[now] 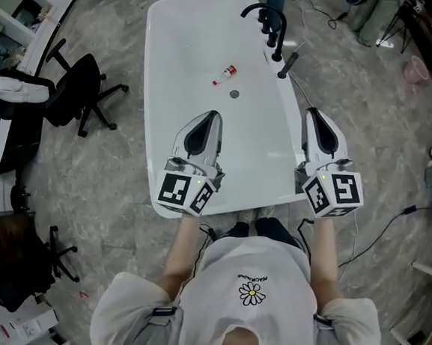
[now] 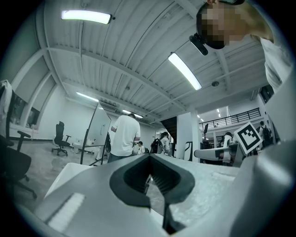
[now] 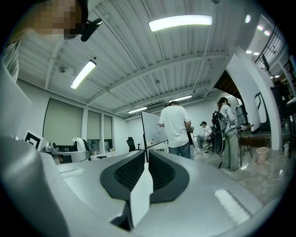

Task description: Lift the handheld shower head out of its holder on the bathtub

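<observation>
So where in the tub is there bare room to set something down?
Bare: the bathtub floor from the left rim across to the bottle and drain. Crowded: the far right rim, with faucet and shower head.

The left forearm (image 1: 184, 242) and right forearm (image 1: 326, 249) stretch forward from the body, side by side and apart. The left gripper (image 1: 214, 115) and right gripper (image 1: 311, 112) point away from the person, tilted upward. On each, the jaws are closed tip to tip, gripping nothing.
</observation>
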The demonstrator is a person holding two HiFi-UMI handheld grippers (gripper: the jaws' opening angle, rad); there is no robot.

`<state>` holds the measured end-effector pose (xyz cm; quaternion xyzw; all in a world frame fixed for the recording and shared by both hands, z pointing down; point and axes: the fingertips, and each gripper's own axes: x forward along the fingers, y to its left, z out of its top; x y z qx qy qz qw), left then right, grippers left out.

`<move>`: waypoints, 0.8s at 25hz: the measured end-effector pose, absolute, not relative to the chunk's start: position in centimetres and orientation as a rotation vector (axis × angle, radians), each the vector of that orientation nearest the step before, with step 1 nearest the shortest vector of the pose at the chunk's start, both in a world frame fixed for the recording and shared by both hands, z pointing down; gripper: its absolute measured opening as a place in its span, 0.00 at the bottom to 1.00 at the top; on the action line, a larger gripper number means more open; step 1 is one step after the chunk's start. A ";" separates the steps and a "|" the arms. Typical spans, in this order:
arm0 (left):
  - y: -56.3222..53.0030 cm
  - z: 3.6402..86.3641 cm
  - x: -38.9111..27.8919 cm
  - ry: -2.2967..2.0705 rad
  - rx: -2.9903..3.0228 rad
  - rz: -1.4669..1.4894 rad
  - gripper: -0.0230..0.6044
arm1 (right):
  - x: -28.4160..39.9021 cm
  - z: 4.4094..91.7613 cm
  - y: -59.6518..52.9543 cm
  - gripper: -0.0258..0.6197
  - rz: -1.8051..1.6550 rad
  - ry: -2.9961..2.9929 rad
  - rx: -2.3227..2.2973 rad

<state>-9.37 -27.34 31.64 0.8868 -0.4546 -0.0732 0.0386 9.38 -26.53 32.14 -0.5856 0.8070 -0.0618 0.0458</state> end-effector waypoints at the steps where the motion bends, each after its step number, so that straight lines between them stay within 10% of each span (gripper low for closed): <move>1: -28.0 31.9 -9.2 -1.393 2.721 -0.224 0.04 | 9.6 32.5 -27.1 0.10 -0.195 2.462 -1.793; 20: -47.5 48.3 -1.6 -1.388 2.703 -0.077 0.04 | 16.6 58.4 -53.1 0.31 -0.527 2.632 -1.931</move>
